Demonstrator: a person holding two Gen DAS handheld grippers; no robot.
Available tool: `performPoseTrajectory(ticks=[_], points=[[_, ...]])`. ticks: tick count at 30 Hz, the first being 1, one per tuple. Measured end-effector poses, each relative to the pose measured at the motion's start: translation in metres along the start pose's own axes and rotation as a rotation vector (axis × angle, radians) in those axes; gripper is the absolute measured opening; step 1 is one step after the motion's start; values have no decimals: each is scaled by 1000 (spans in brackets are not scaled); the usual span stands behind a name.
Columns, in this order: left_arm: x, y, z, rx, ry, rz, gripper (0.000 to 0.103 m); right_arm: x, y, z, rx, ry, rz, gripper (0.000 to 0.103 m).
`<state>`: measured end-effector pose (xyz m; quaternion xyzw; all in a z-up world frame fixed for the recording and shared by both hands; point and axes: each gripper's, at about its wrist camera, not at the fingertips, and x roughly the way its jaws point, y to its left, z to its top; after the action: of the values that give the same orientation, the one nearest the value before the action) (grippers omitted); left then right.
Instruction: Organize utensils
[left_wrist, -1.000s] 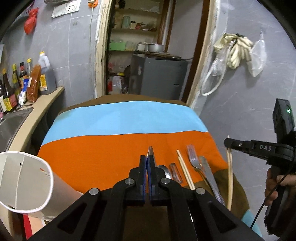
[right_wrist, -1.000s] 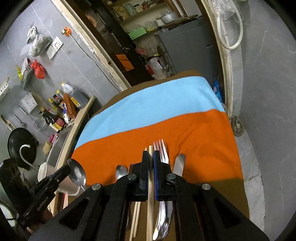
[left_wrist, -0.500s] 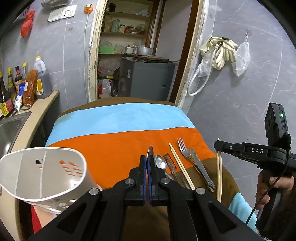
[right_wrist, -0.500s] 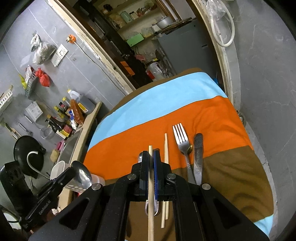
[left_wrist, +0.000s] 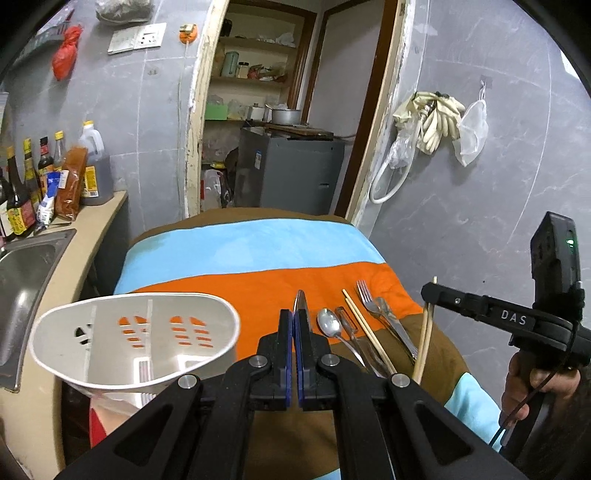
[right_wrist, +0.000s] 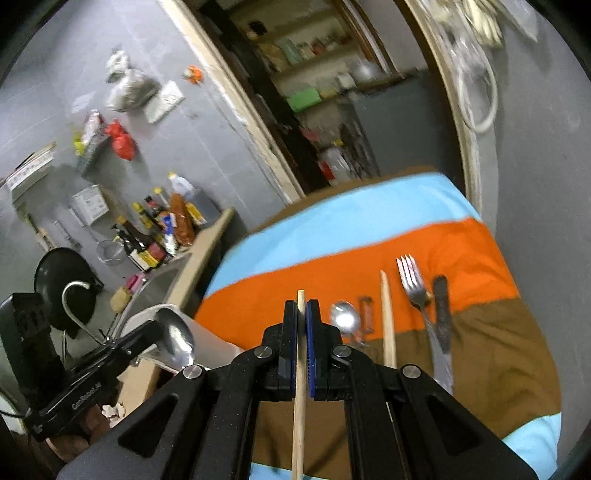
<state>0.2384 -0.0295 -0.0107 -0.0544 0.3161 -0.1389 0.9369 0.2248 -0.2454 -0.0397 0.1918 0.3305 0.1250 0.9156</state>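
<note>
1. Left gripper (left_wrist: 295, 325): jaws pinched together on a spoon (right_wrist: 176, 338). From the left wrist only its thin edge shows above the pads; the right wrist view shows the bowl clearly, held in the air above the white utensil holder (left_wrist: 133, 332).
2. Right gripper (right_wrist: 302, 321): jaws closed on one wooden chopstick (right_wrist: 300, 387), which runs along the fingers, its tip just past the pads. The left wrist view shows the stick hanging down from the jaws, clear of the cloth.
3. Utensil holder: off the table's left edge, beside the counter with the sink (left_wrist: 22, 280), mouth tipped toward the camera. Slotted interior looks empty as far as visible, so nothing seems sorted yet.
4. Table cloth (left_wrist: 258, 284), near right part, lying across the orange–brown boundary, left to right: second spoon (left_wrist: 330, 325), a small clear-handled item (left_wrist: 345, 319) (type unclear), second chopstick (left_wrist: 364, 325), fork (left_wrist: 369, 299), knife (left_wrist: 386, 314). Set close, roughly parallel.
5. Far blue band of the cloth: bare.
6. Judgement: early stage. Two items lifted, neither deposited; five remain on the table. Next step likely needs both held pieces lowered into the holder.
</note>
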Motion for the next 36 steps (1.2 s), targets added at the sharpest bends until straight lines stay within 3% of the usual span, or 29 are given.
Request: performPoseTrajectory(ticks=[6,17,24,29,36], points=[[-30,22,9,-18,-54,2,2,-6,45,3,-125,3,-18,4],[-63,56,13,-61,-95,34,2,-4,78,2,-151,18,-11,4],[-86,78,17,-102,-127,53,2,-4,122,11,-246,4,19,4],[-109,99,24,-121,-167,94,2,-14,152,22,-295,-27,81,4],[-133,132,36,-160,-230,207,2,-31,182,41,-328,-109,144,4]])
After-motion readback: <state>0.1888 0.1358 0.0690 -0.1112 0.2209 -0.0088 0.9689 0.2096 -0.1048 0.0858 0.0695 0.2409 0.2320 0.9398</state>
